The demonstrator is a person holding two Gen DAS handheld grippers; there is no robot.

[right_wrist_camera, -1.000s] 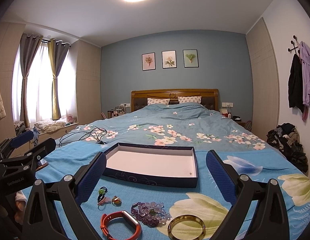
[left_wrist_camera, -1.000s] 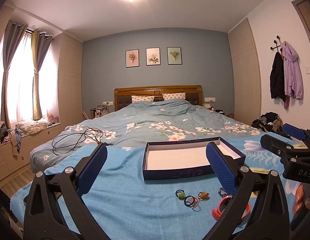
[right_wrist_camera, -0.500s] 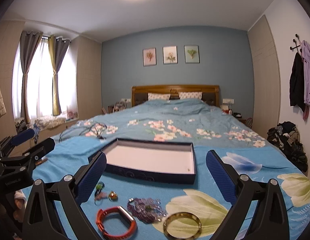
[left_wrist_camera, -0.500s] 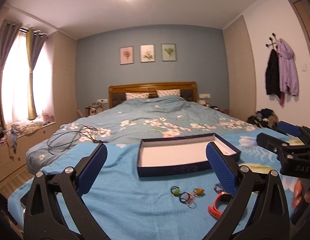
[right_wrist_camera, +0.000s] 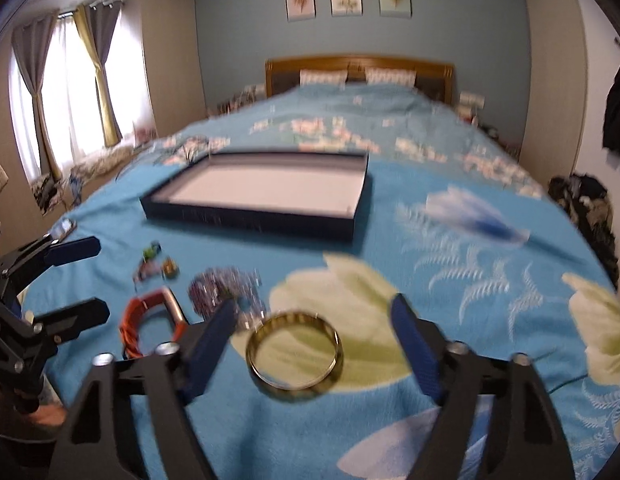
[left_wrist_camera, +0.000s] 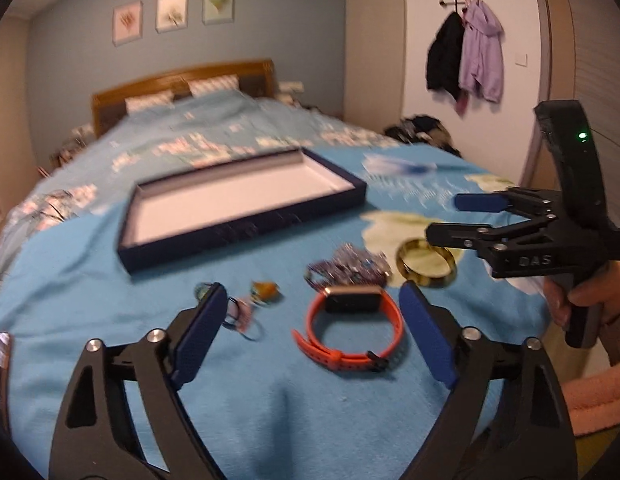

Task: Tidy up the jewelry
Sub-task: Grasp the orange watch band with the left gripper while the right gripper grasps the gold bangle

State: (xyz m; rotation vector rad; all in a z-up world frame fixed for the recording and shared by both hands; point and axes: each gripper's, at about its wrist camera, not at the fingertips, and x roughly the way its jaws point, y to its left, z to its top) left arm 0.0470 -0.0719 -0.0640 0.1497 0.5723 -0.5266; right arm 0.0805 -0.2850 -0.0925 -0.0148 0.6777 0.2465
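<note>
Item: right gripper (right_wrist_camera: 314, 344), jaws apart and just narrowing around gold bangle (right_wrist_camera: 294, 355), untouched; left gripper (left_wrist_camera: 310, 332) likewise around orange watch (left_wrist_camera: 350, 334); settle lower, clamp opposite rims, carry to tray (right_wrist_camera: 265, 222) at twelve o'clock.

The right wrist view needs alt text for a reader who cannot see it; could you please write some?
The open right gripper frames a gold bangle lying on a blue floral bedspread. Beyond it sits an empty navy tray.

Tray (left_wrist_camera: 245, 236) on bedspread (left_wrist_camera: 269, 392). From the tray: watch (left_wrist_camera: 350, 332) at 5 o'clock, bead bracelet (left_wrist_camera: 350, 270) between them, bangle (left_wrist_camera: 426, 268) at 4, small rings (left_wrist_camera: 237, 312) at 6.
</note>
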